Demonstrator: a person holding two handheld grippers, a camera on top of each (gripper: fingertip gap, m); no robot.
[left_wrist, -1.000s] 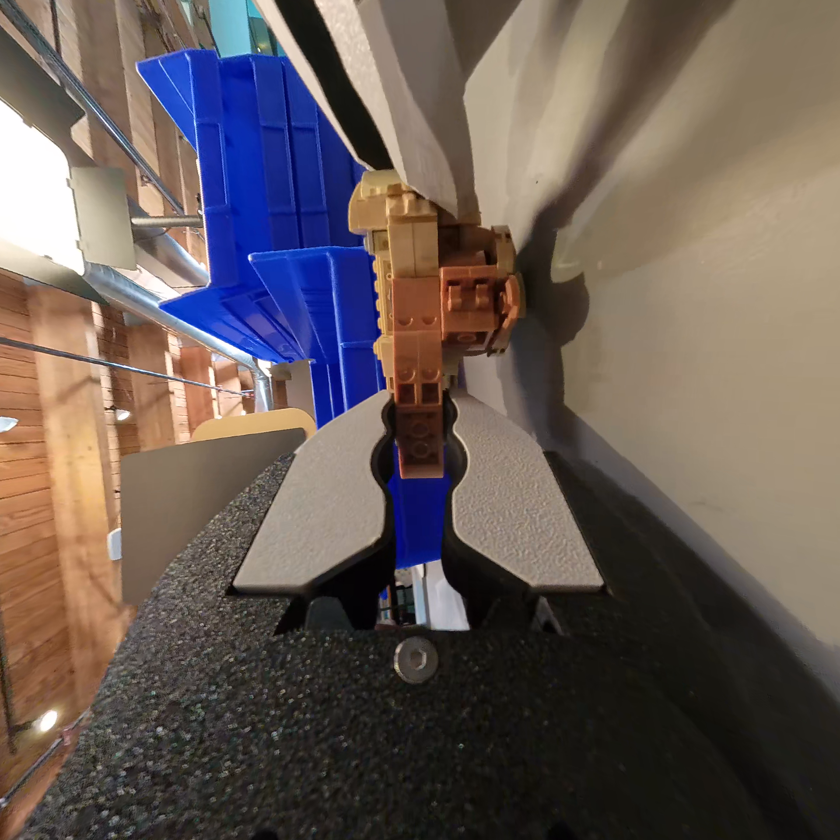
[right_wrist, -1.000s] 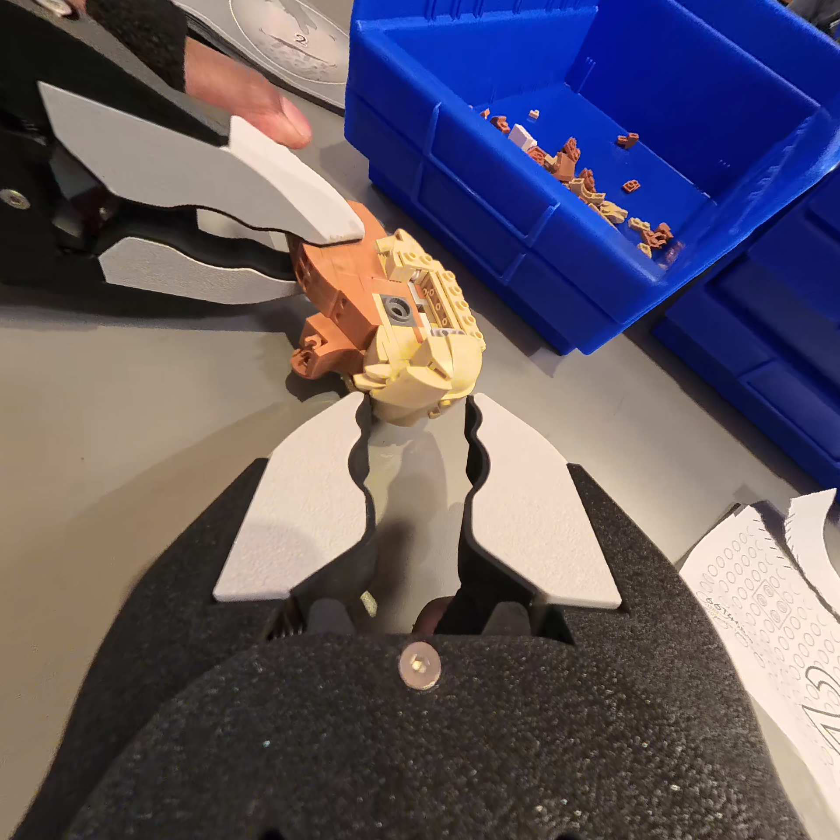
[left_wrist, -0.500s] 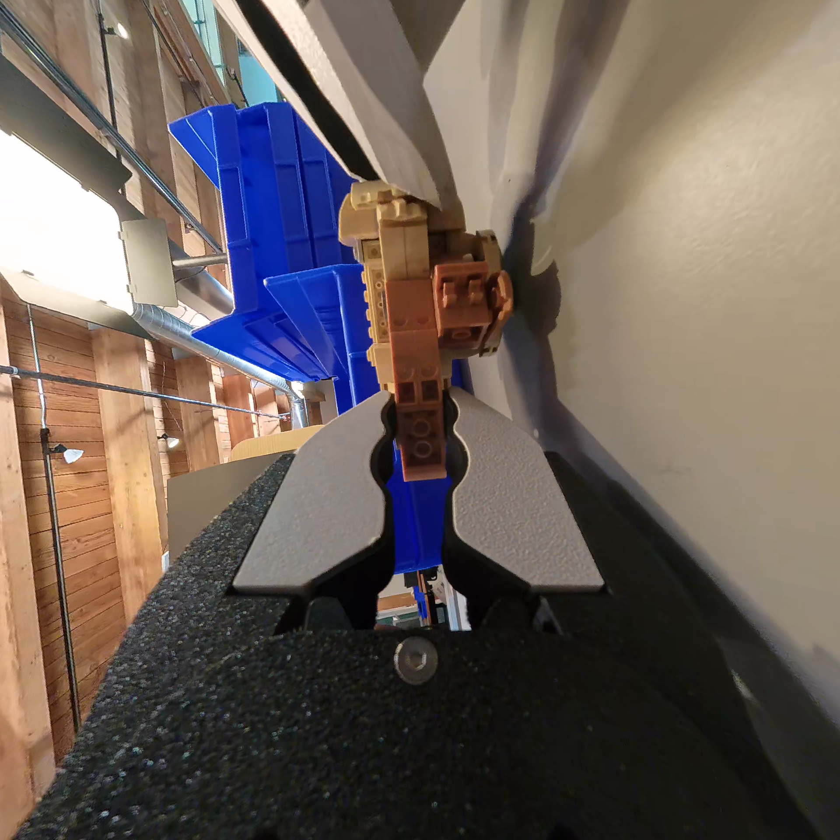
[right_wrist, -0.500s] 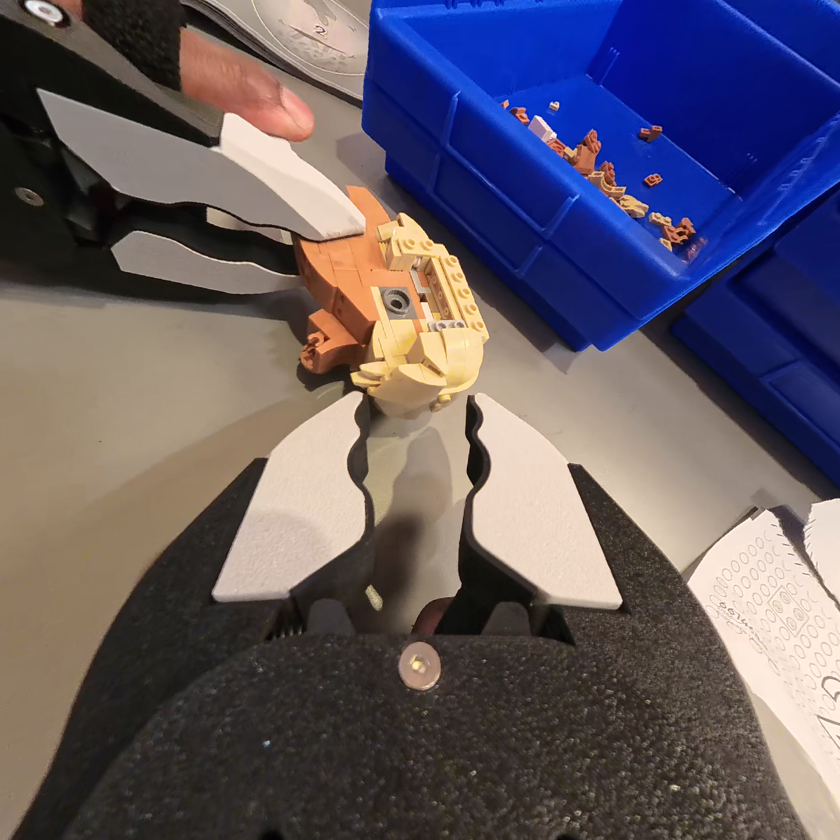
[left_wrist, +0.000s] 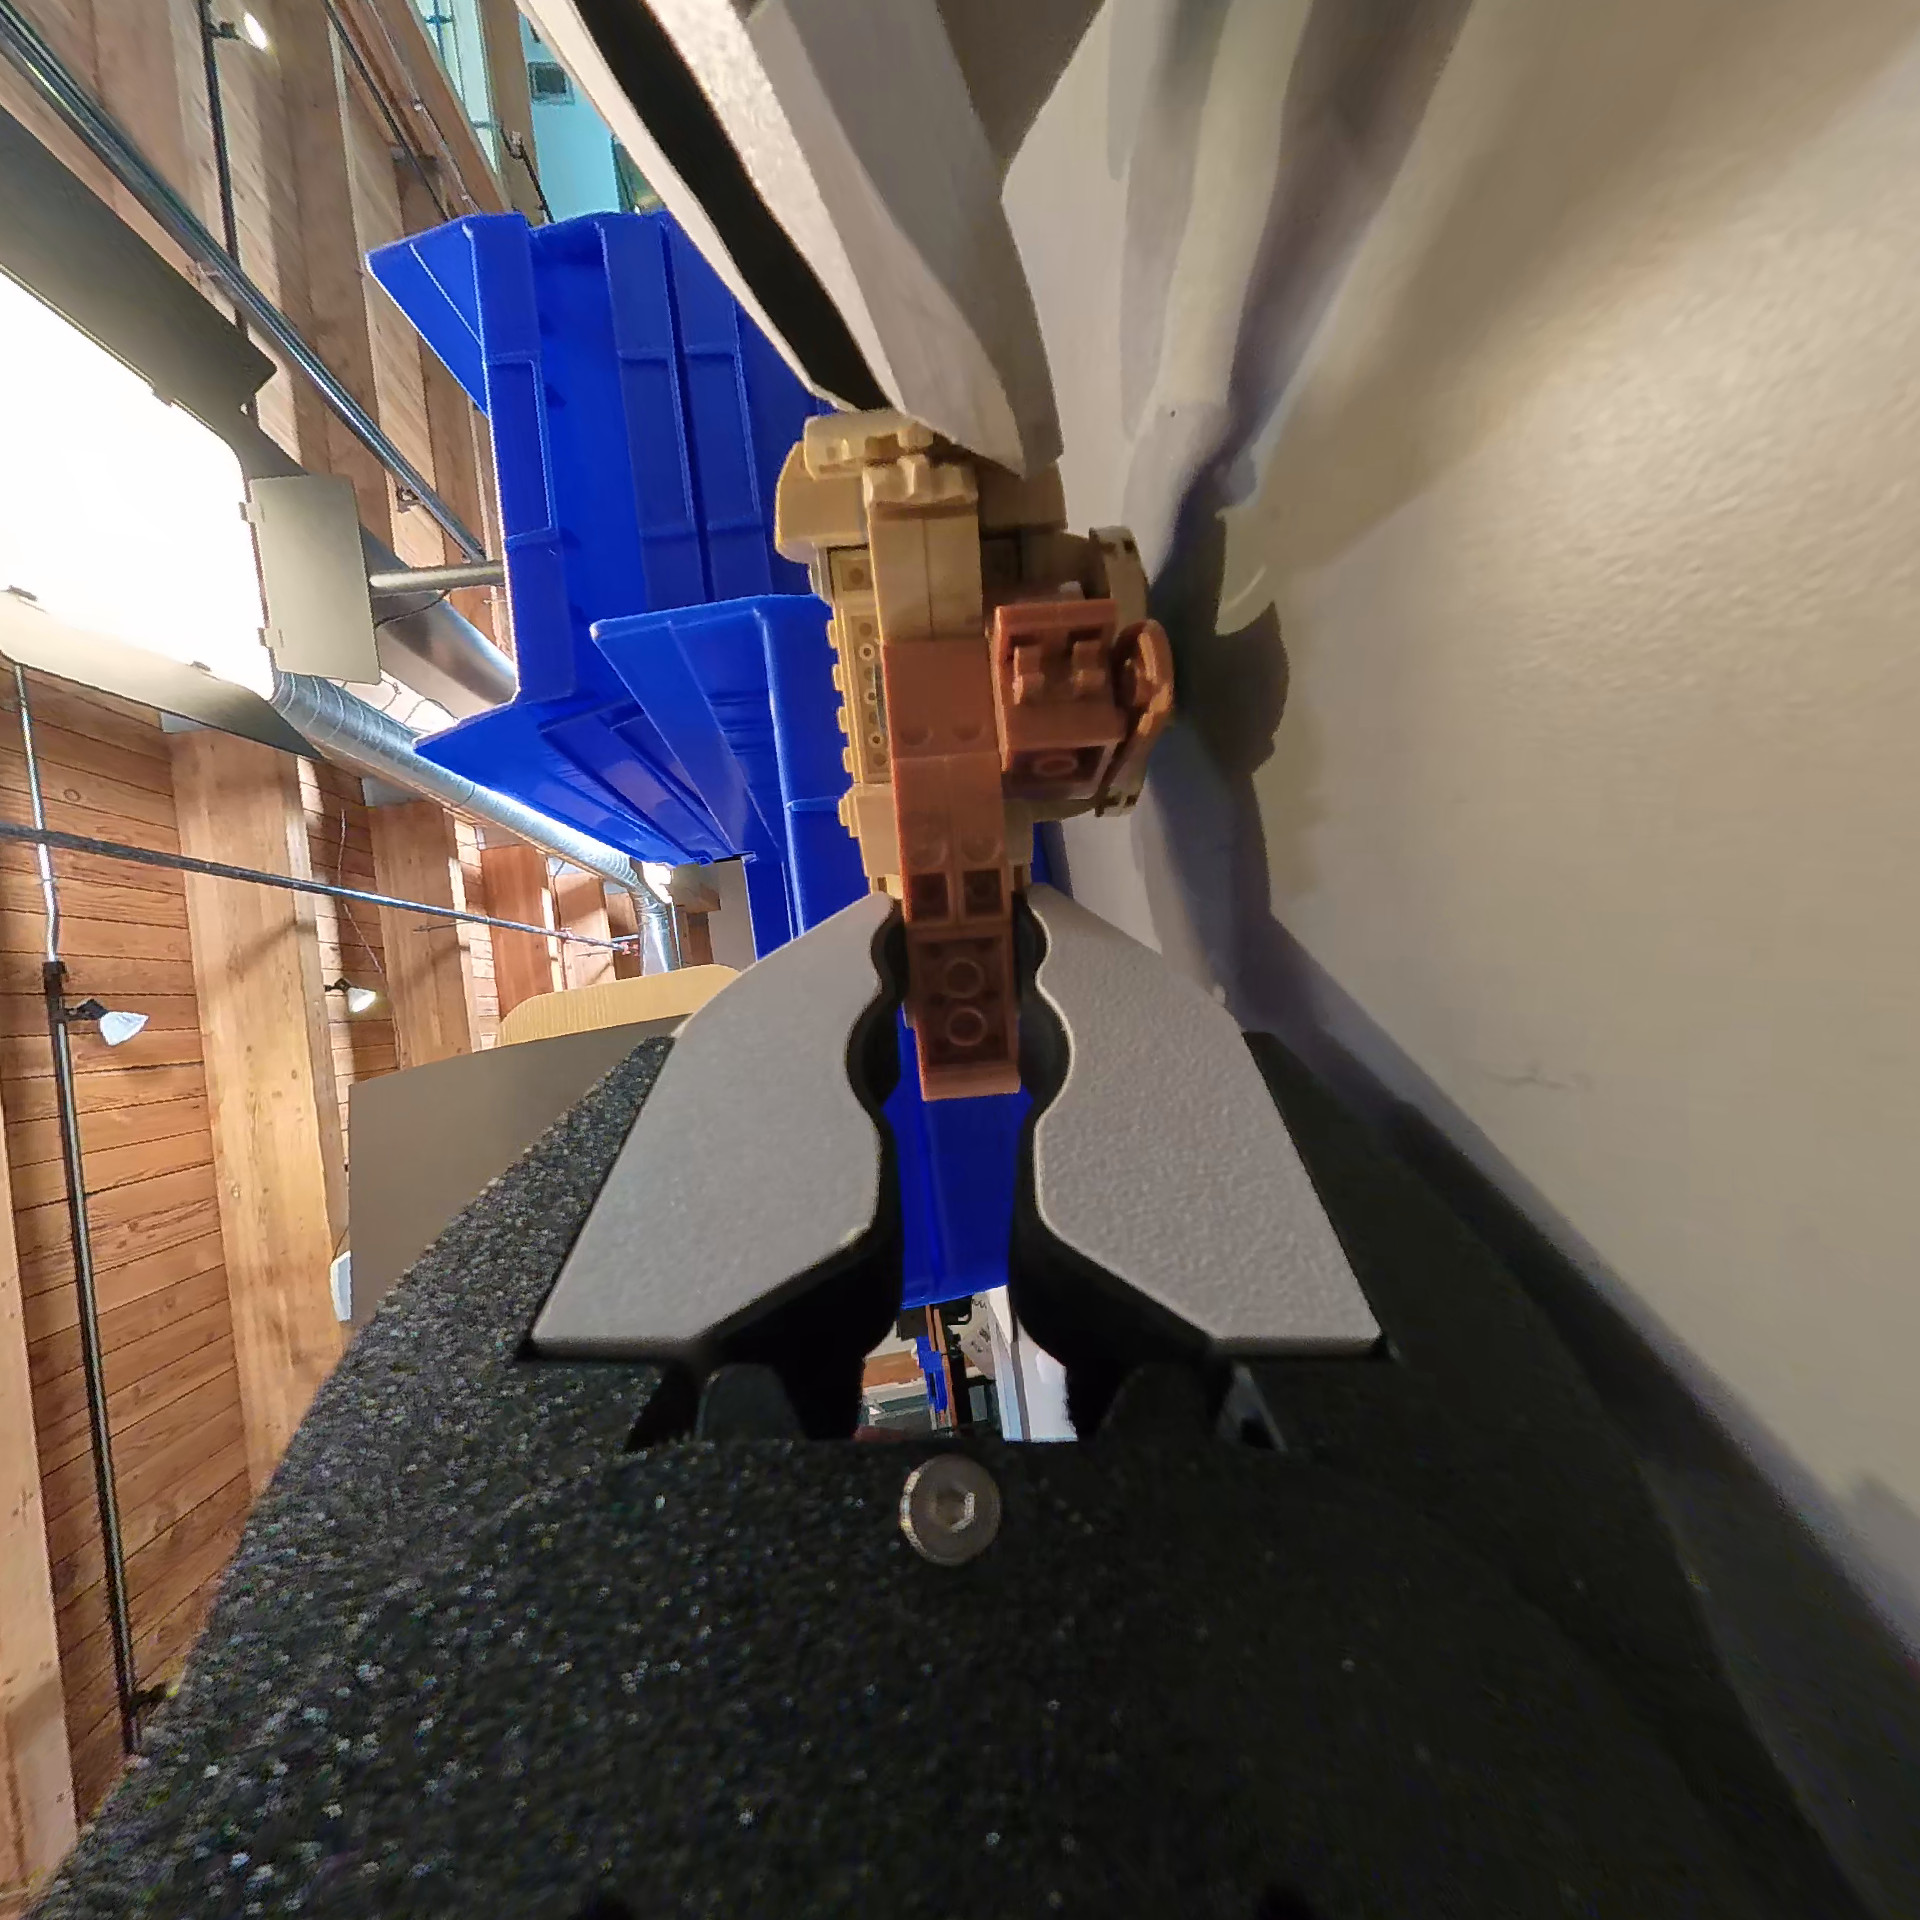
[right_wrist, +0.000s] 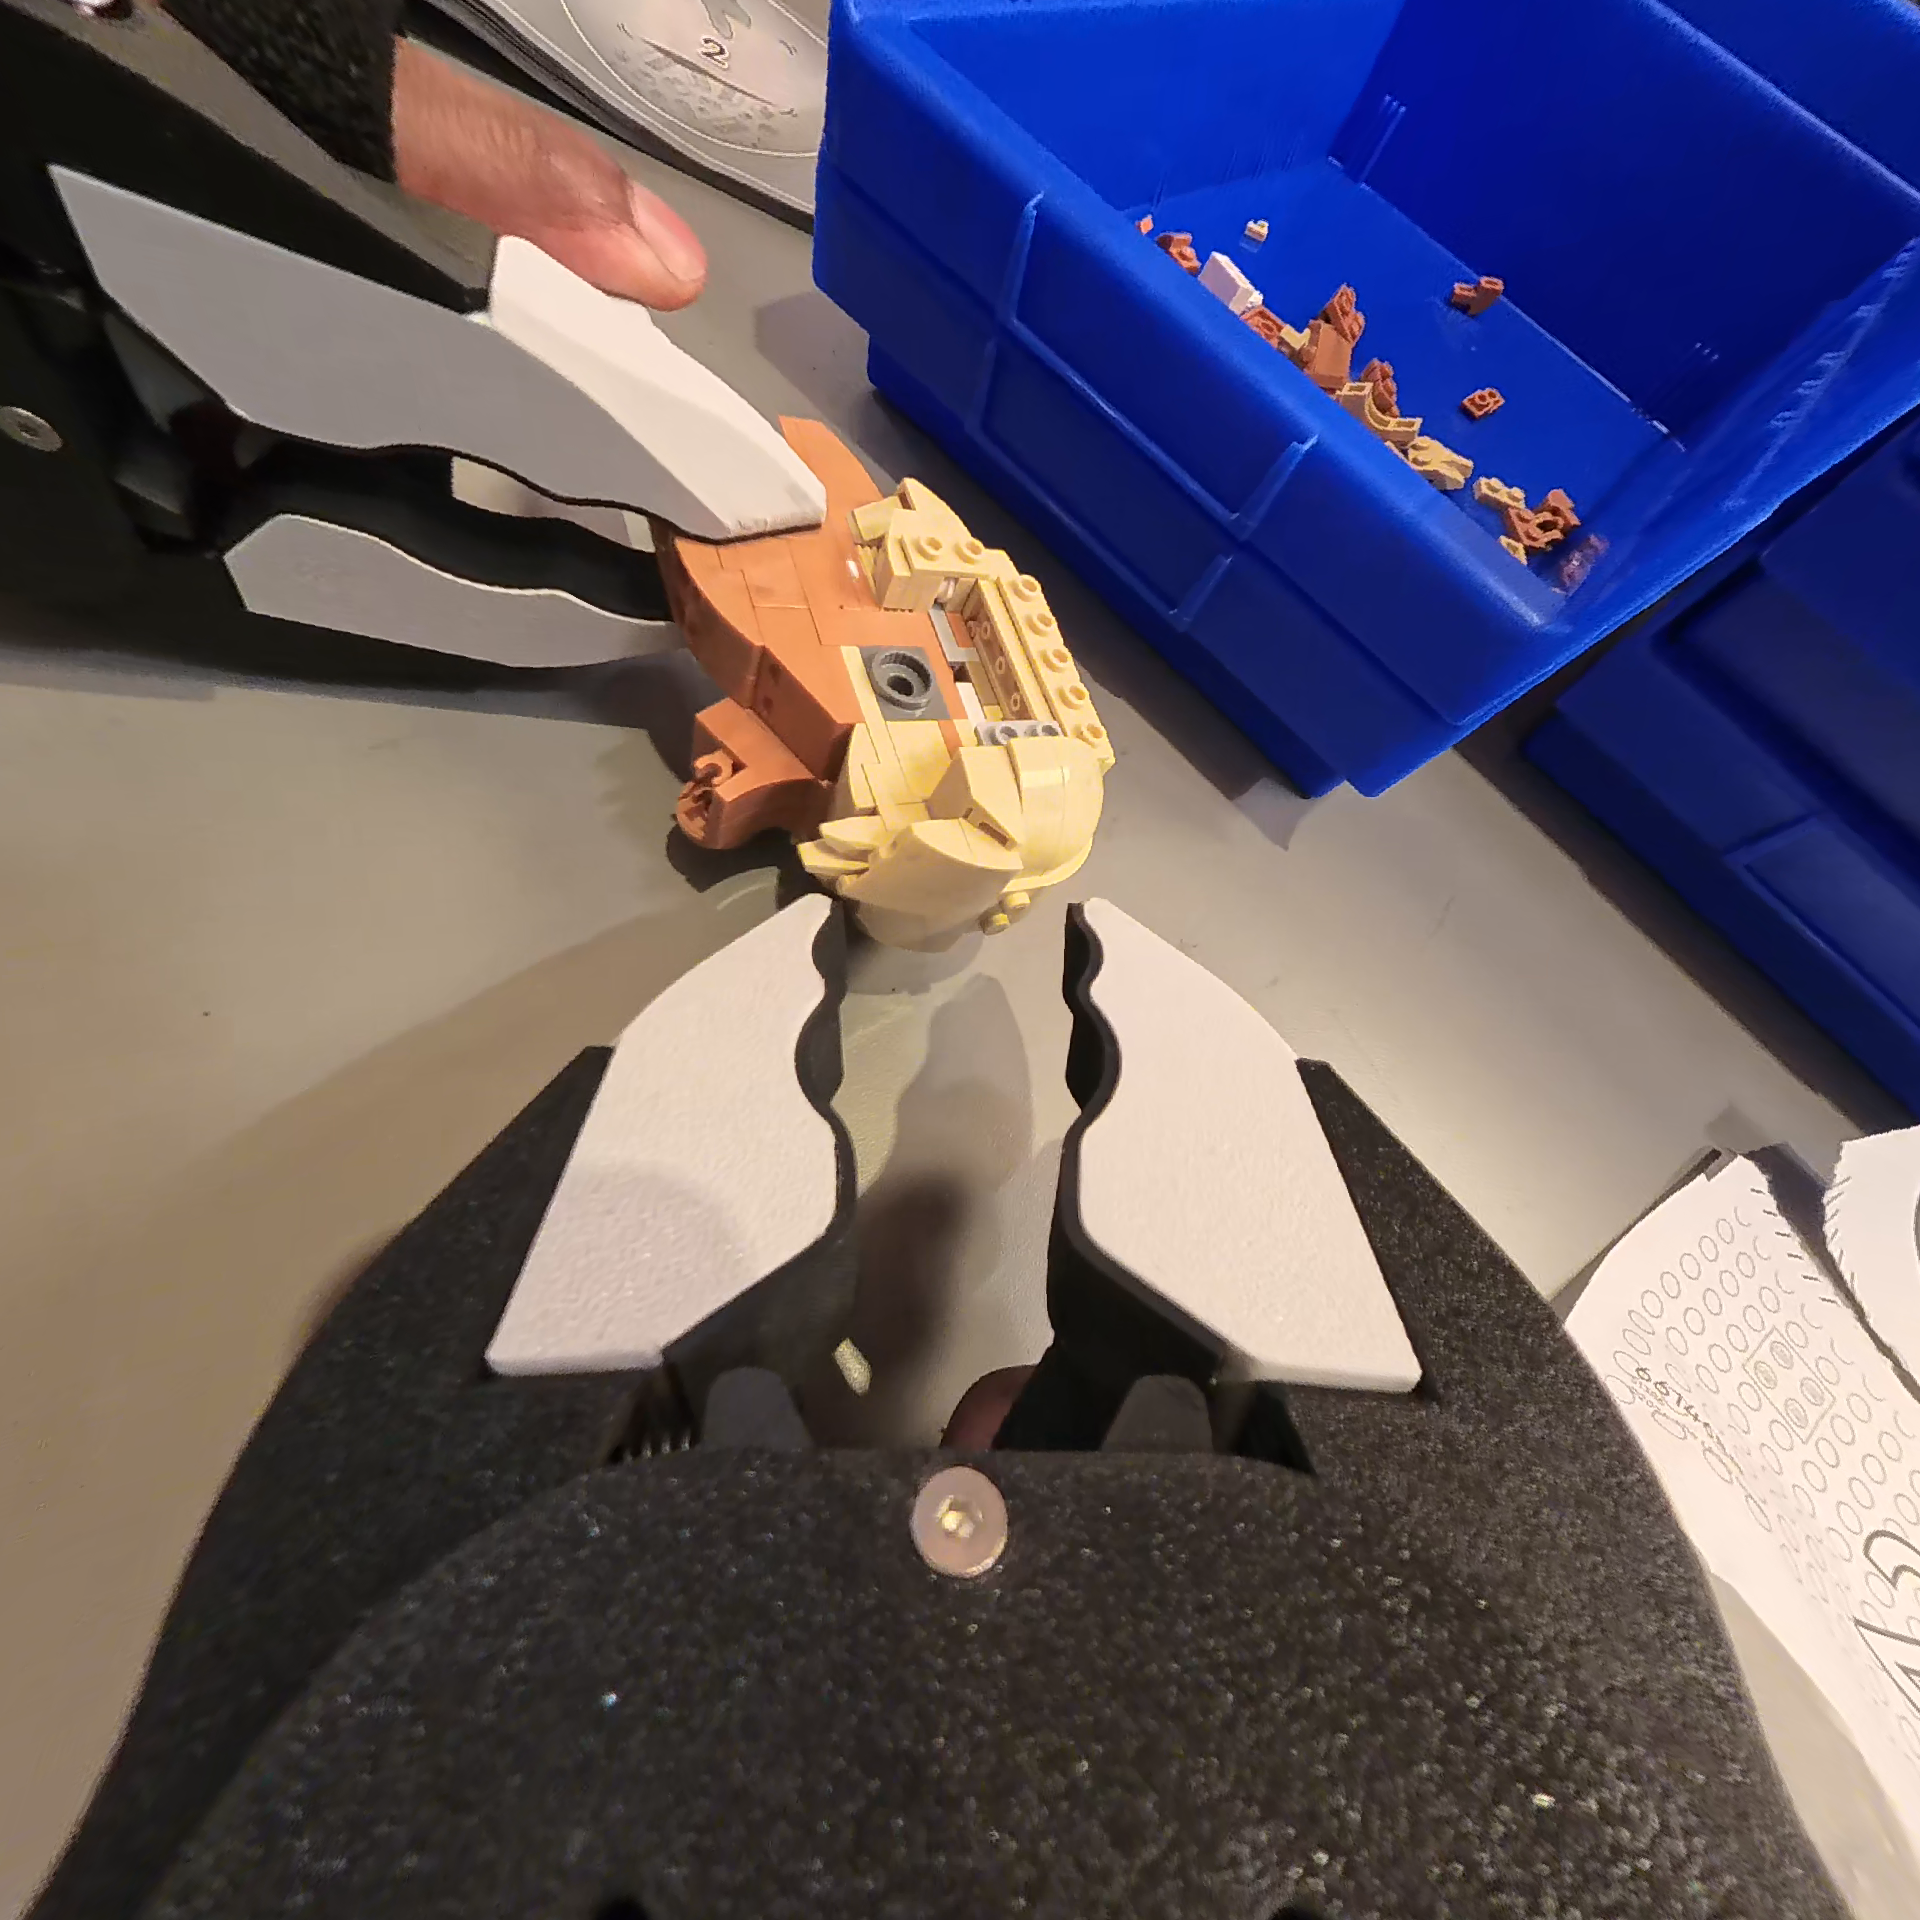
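Left wrist view: I see the brown-and-tan brick model (left_wrist: 961, 727) pinched by its brown end in the left gripper (left_wrist: 961, 997), both pads pressed on it, low over the grey table (right_wrist: 260, 935). My right gripper (right_wrist: 951, 935) is spread, its tips just beside the model's tan end; the left tip may touch. Behind the model stands a blue bin (right_wrist: 1195, 436) holding loose bricks (right_wrist: 1371, 384); printed sheets (right_wrist: 1766, 1403) lie to the right.
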